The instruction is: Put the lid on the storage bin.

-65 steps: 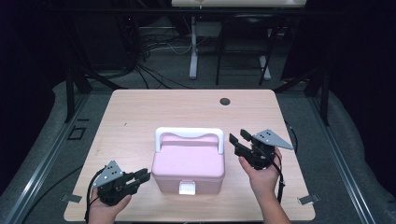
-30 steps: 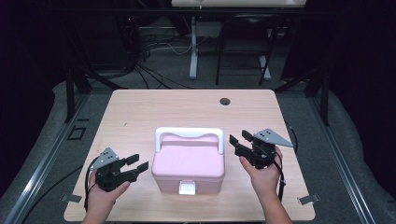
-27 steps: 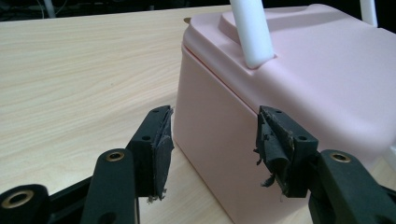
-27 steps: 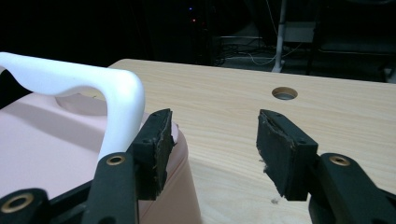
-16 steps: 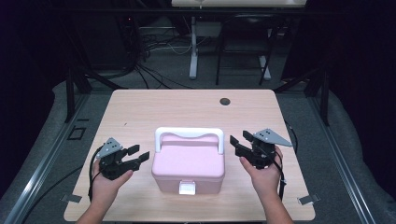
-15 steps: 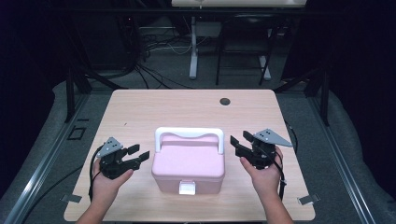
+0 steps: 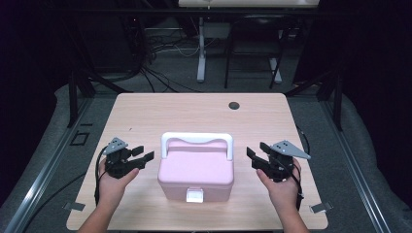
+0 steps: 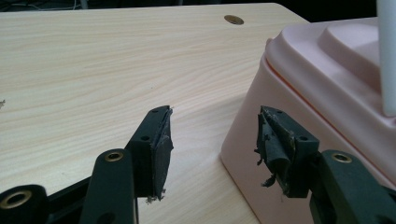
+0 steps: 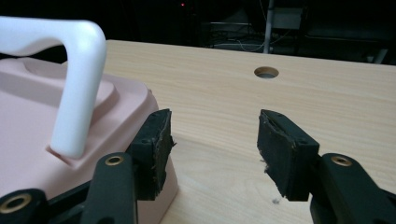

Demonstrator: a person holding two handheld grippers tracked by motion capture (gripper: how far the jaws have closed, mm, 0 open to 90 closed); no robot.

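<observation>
Dark surroundings framed the worktop [image 7: 145, 116], where near its front edge the left claw [image 7: 144, 154] and right claw [image 7: 253, 156] flanked the pink box [image 7: 196, 170], both wide open and empty, seemingly poised to clasp its sides

Light wood table [image 7: 145, 116] with cable hole [image 7: 234, 105]; grey floor [image 7: 53, 131]; tangled cables [image 7: 160, 73]; dark room behind.

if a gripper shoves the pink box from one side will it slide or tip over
Probably slide: the pink box sits broad and low on the smooth wooden table. Its moulded shell looks rigid, so it shouldn't flex. A push high up near the upright white handle might rock it; its weight can't be judged with the lid shut.
</observation>
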